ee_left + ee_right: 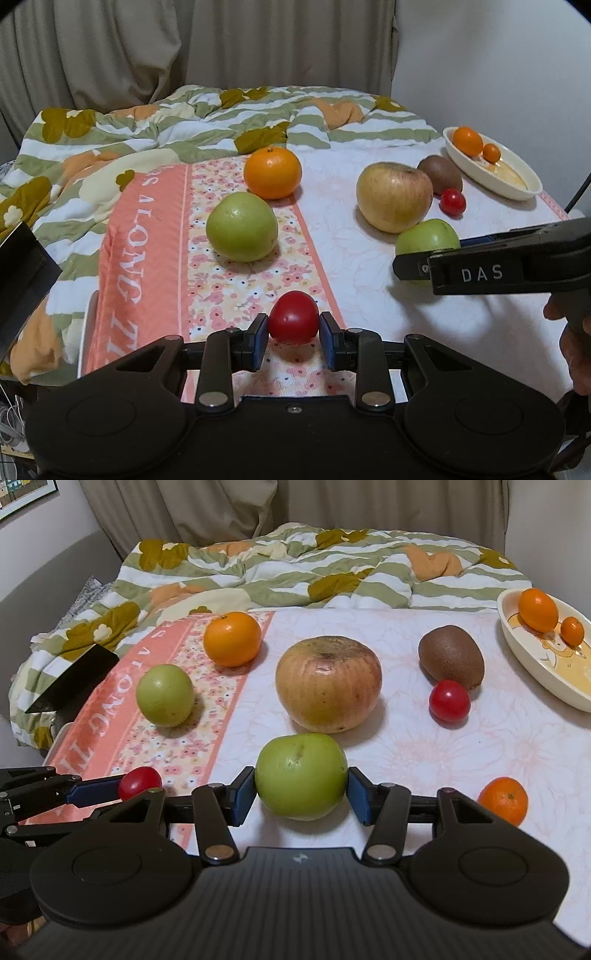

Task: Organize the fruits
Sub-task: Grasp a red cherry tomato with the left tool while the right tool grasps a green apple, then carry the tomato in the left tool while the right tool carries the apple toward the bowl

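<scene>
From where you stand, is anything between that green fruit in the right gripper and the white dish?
Yes. The small red tomato and brown kiwi lie between the green fruit and the cream oval dish.

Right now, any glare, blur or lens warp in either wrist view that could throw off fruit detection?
Left wrist view: sharp, soft shadows beside each fruit, a faint highlight on the red tomato held in the left gripper, dark vignette at the corners. Right wrist view: strong fisheye bending at the edges, a small highlight on the green fruit between the pads of the right gripper, no motion blur.
</scene>
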A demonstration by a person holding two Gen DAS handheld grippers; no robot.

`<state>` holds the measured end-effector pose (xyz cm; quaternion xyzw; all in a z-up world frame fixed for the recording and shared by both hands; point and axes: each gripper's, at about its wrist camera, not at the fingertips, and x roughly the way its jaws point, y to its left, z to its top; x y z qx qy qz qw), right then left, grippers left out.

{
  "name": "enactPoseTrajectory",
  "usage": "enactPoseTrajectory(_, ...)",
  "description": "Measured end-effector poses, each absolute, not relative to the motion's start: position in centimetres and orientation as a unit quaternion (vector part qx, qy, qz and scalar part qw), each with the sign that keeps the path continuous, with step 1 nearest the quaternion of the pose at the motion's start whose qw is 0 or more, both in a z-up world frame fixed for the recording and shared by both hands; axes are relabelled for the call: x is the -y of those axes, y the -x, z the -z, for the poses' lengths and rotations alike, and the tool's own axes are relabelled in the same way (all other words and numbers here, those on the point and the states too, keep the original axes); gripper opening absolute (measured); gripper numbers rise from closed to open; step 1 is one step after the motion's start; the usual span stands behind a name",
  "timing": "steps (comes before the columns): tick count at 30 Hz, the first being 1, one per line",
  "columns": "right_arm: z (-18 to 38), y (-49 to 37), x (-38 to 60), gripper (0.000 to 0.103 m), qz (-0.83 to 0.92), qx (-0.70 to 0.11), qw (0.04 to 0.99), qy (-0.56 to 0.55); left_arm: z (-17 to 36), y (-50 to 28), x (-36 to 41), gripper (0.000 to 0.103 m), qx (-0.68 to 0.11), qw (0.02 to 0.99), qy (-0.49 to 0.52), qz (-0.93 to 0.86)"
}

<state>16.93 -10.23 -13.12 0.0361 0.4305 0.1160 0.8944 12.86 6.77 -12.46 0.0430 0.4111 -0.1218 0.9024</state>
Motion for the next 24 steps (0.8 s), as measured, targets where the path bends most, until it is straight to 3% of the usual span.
enactPoseTrajectory(24,2.0,-9.5,18.3,0.068,-0.072,-0.378,0.921,-0.059,2.2,-9.0,-1.4,0.033,-0.325,0.934,-0.008,0.150)
